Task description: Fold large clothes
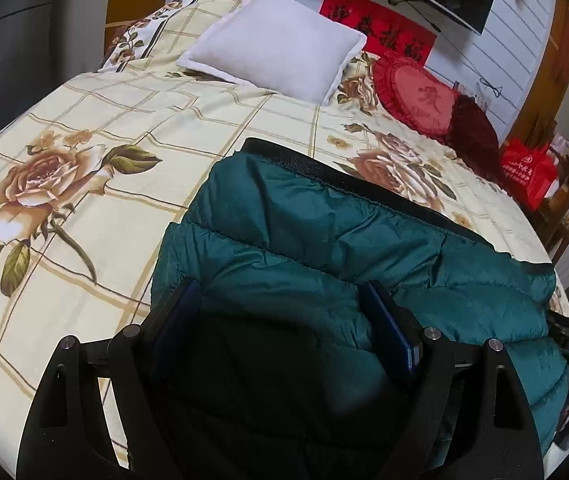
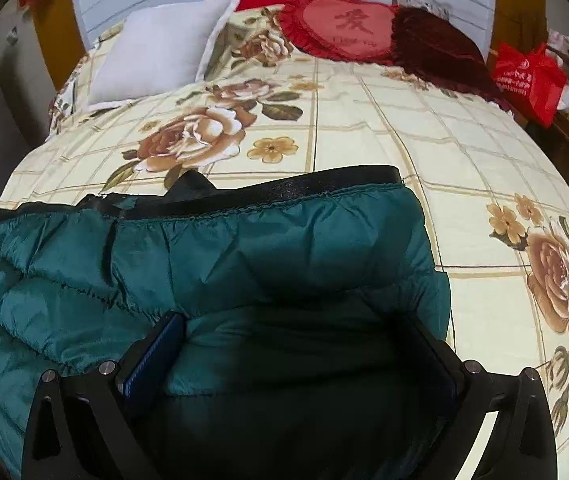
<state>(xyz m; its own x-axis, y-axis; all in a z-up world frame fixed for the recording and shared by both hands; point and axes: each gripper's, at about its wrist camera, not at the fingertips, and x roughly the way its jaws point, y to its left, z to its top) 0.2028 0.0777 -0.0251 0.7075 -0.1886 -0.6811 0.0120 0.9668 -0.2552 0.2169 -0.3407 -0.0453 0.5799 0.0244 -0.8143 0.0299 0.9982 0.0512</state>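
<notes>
Currently my left gripper (image 1: 280, 316) and right gripper (image 2: 296, 344) each stand spread wide over the teal puffer jacket (image 1: 324, 240), its padding bulging between the pads; whether they press it I cannot tell. Jacket lies folded on the near part of the bed (image 1: 124, 120): glossy quilted fabric, stitched puffy channels, black ribbed hem band (image 2: 284, 192). Bedsheet is cream, gridded, rose-printed.

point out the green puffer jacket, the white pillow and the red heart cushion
green puffer jacket (image 2: 268, 248): right wrist view, quilted panel below the hem.
white pillow (image 1: 280, 40): left wrist view, its middle.
red heart cushion (image 2: 344, 28): right wrist view, its pink centre.
</notes>
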